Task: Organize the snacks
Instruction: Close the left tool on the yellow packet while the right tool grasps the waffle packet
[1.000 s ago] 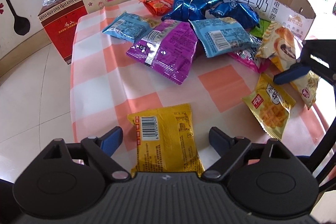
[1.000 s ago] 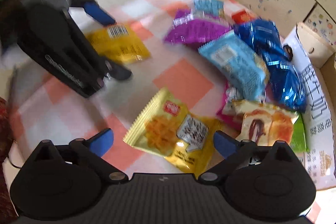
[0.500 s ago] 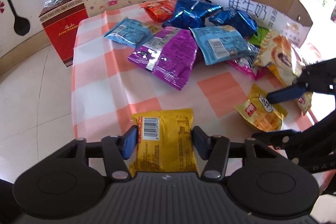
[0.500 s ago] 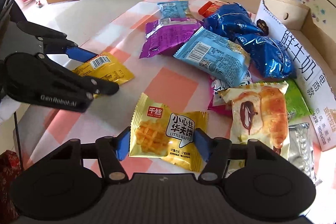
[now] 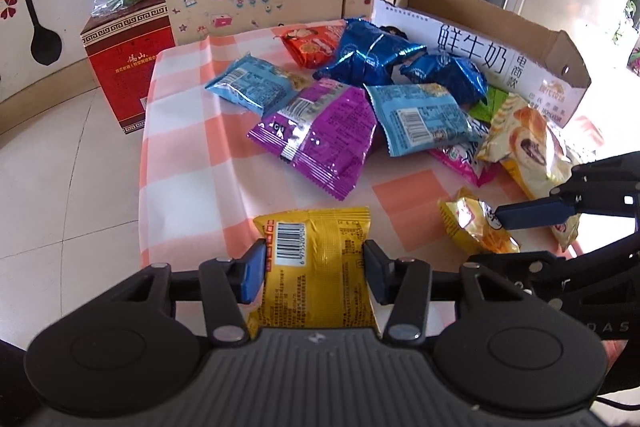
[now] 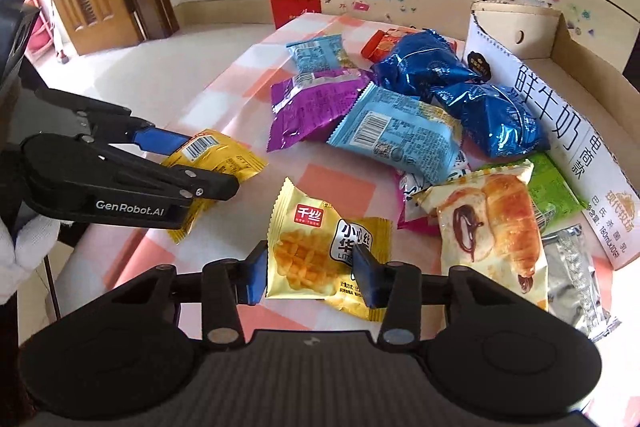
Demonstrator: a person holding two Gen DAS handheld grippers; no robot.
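The left gripper point(image 5: 313, 269) is closed on the flat yellow foil packet with a barcode point(image 5: 316, 267), gripped across its short width at the near edge of the checked tabletop point(image 5: 188, 163). The right gripper point(image 6: 309, 275) is clamped on the yellow waffle snack packet point(image 6: 316, 255), its jaws across the lower part. Farther away, to the right, the open cardboard milk box point(image 6: 560, 131) is seen; the right gripper is judged nearer to it.
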